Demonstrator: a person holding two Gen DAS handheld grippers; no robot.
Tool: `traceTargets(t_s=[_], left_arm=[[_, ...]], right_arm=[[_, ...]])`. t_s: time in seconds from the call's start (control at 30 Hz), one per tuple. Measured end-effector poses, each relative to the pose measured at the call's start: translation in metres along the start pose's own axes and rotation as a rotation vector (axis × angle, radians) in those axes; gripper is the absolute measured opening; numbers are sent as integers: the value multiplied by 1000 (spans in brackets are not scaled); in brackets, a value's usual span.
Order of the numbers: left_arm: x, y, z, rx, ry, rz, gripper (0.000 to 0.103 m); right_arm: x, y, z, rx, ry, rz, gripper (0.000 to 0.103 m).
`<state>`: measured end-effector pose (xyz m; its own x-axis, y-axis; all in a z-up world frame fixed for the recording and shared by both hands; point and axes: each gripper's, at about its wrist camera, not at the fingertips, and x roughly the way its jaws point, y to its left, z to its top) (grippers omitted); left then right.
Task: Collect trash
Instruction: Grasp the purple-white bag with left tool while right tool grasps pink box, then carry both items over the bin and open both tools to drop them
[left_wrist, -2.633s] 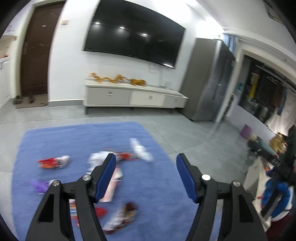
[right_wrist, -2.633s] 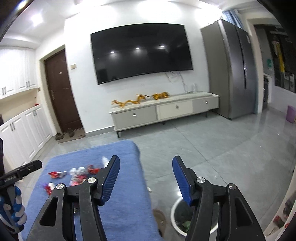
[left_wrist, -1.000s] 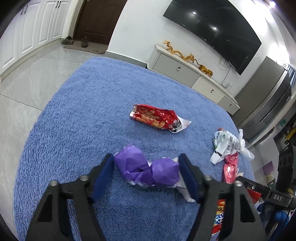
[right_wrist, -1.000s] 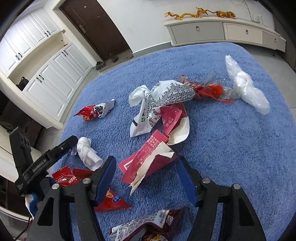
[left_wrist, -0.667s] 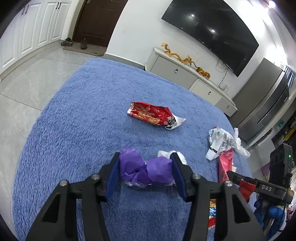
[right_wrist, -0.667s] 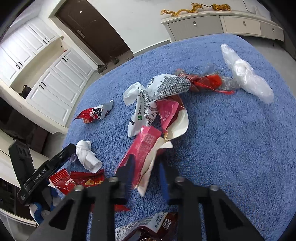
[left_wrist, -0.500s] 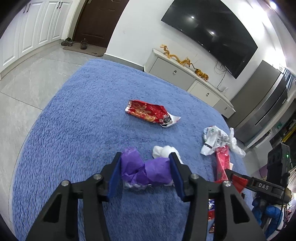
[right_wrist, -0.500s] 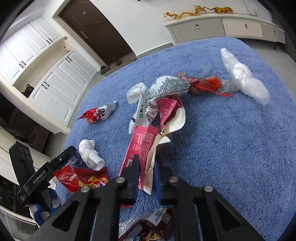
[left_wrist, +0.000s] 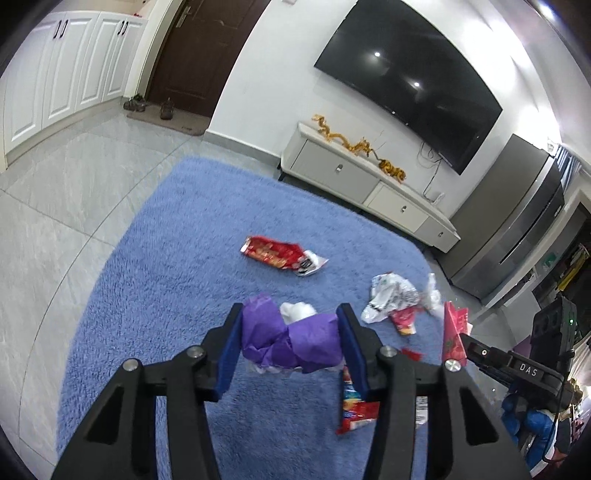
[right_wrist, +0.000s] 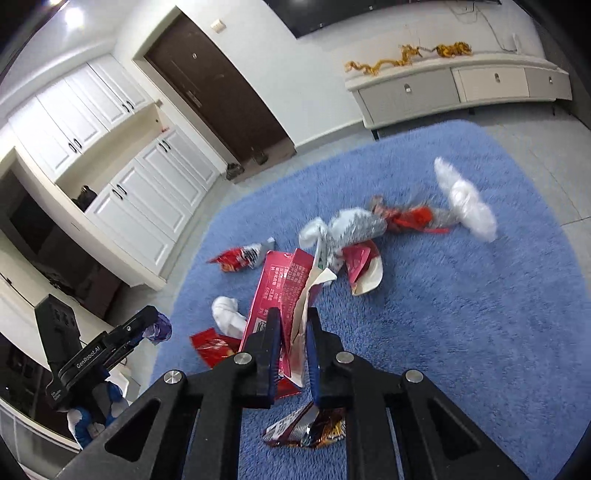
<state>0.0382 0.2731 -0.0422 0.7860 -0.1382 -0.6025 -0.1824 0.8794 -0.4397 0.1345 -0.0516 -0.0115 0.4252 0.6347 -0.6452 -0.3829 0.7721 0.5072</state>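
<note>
Left gripper (left_wrist: 290, 341) jaws clamped on the purple paper wad (left_wrist: 290, 341), just above the blue rug (left_wrist: 166, 258); light, soft, squashes easily. Right gripper (right_wrist: 291, 341) jaws pinched together on the flattened red carton (right_wrist: 279, 291)'s near edge: light, floppy, could slip, so grip deeper.

My left gripper (left_wrist: 290, 339) points down at a slant, its 2 blue pads clamped on crumpled purple paper (left_wrist: 291, 345). My right gripper (right_wrist: 291, 339) tilts down too, jaws pinched nearly together on a flattened pink carton (right_wrist: 284, 291).
</note>
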Motion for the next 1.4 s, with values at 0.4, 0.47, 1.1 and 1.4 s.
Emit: traceTargets(t_s=[0.4,0.47,1.1,1.4], left_arm=[[-30,-77,12,51,-3,-171,47],[-27,-98,10,76,14,-196,47],[61,-356,-48,441,234,-374,47],[144,-442,-102,519,391,-427,47]], right_arm=[[-110,-42,-12,61,-204,-76,12],[-127,-54,-16,86,-233,-90,12],[-247,-207,-73,389,-455,-201,12],[-253,-285,-98,541,-447,-284,12]])
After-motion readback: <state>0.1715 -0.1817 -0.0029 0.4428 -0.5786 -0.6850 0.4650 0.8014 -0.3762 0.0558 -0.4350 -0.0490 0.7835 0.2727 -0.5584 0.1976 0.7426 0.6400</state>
